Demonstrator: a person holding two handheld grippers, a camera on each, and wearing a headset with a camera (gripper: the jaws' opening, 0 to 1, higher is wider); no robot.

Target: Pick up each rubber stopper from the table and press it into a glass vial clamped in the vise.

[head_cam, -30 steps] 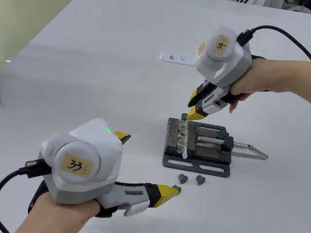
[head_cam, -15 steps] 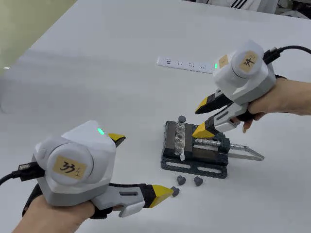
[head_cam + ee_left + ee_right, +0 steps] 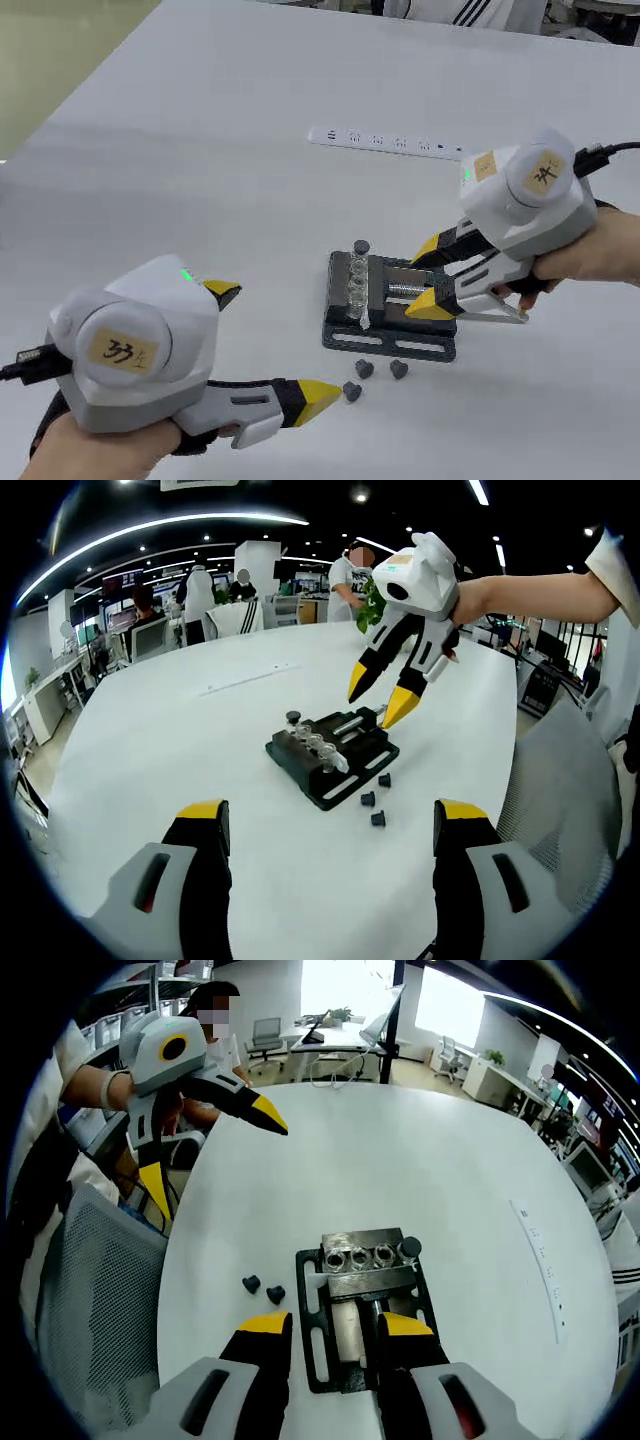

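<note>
Vials [image 3: 356,284] stand mouth-up in the vise [image 3: 392,338] for pressing from above, three stoppers [image 3: 365,369] lie on the table [image 3: 200,150] beside it, near the wide, empty left tool [image 3: 289,340], and the half-open, empty right tool [image 3: 410,290] hovers over the vise.

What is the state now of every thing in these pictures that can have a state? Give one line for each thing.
Left gripper: open, empty.
Right gripper: open, empty.
Vise: closed on a row of four vials.
Far-end vial: stoppered.
Other three vials: mouths open, no stopper.
Three loose stoppers: lying on the table beside the vise.
</note>
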